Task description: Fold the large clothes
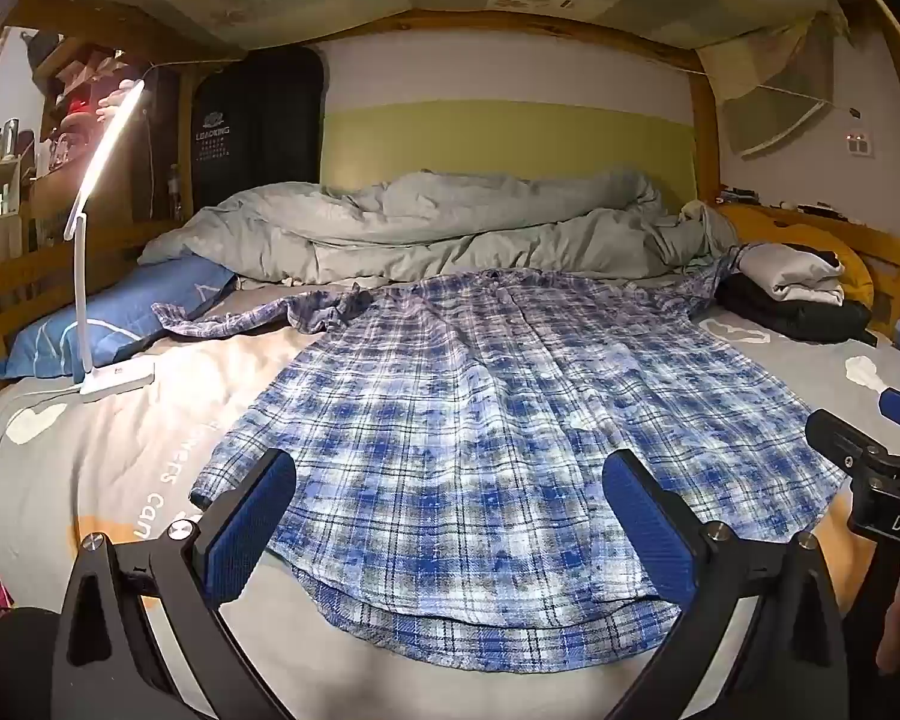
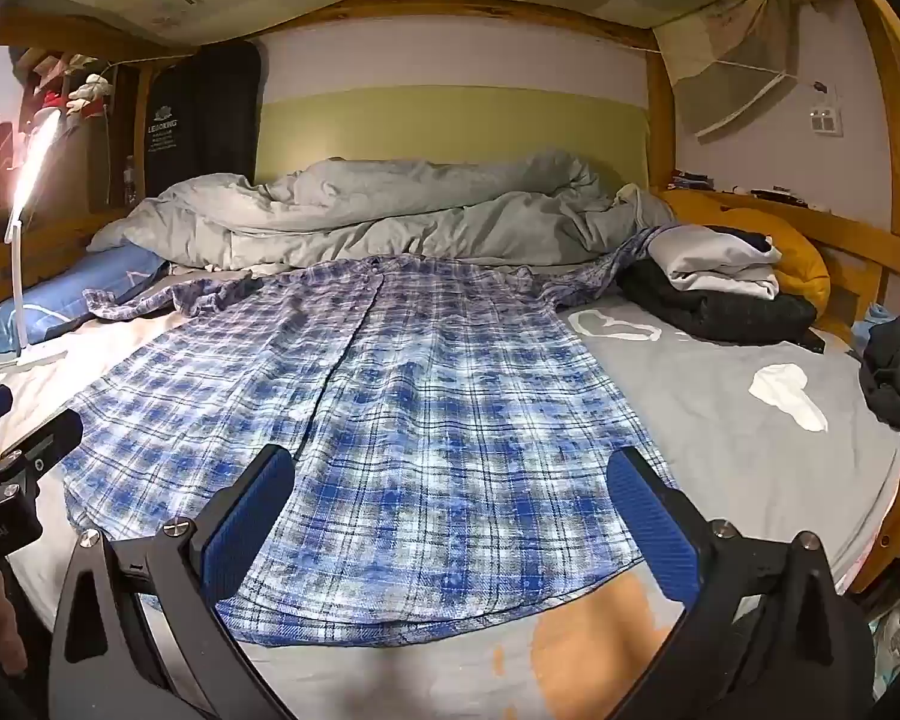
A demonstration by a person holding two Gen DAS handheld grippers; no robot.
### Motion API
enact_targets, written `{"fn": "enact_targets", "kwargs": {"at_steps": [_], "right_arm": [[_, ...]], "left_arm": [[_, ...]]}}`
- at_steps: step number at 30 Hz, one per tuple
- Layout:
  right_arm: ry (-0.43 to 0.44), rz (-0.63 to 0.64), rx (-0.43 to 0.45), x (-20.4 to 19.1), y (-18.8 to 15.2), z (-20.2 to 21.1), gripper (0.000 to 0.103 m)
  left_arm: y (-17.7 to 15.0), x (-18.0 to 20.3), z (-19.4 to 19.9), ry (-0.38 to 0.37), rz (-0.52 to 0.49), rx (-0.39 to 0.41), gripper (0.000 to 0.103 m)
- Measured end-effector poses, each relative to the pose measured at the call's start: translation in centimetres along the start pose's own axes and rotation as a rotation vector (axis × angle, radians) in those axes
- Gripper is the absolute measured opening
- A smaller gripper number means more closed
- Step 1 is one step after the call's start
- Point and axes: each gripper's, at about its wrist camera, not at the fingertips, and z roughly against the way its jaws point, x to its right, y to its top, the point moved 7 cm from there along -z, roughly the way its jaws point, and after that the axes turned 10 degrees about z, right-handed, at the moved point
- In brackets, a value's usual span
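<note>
Two grippers hover above the near end of a bed, each with blue-padded black fingers spread wide and nothing between them. The left gripper (image 1: 450, 516) frames the lower hem of a blue and white plaid shirt (image 1: 498, 420), not touching it. The right gripper (image 2: 450, 516) hangs beside it, likewise wide open and holding nothing; its tip shows at the right edge of the left camera's view (image 1: 870, 450).

The plaid shirt (image 2: 402, 420) lies flat and spread out on the grey bed sheet (image 2: 750, 420), hem toward the cameras, collar at the far end, button placket running up the middle. Both sleeves stretch outward near the top: the left one (image 1: 228, 315) crumpled toward a blue pillow (image 1: 126, 312), the right one (image 2: 618, 258) running up against a folded pile of dark and pale clothes (image 2: 720, 282).

Behind the shirt a rumpled grey duvet (image 1: 426, 222) is heaped across the far end of the bed. A white desk lamp (image 1: 102, 228), lit, stands on the sheet at the left. The wooden bed frame (image 2: 870, 180) arches around the scene.
</note>
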Motion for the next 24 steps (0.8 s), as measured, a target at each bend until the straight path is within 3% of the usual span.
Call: {"fn": "enact_targets", "kwargs": {"at_steps": [24], "right_arm": [[-0.002,0.022,-0.03,-0.38,-0.54,-0.64,0.103]], "left_arm": [[0.41,-0.21,0.61,0.0,0.021,0.029,0.103]]}}
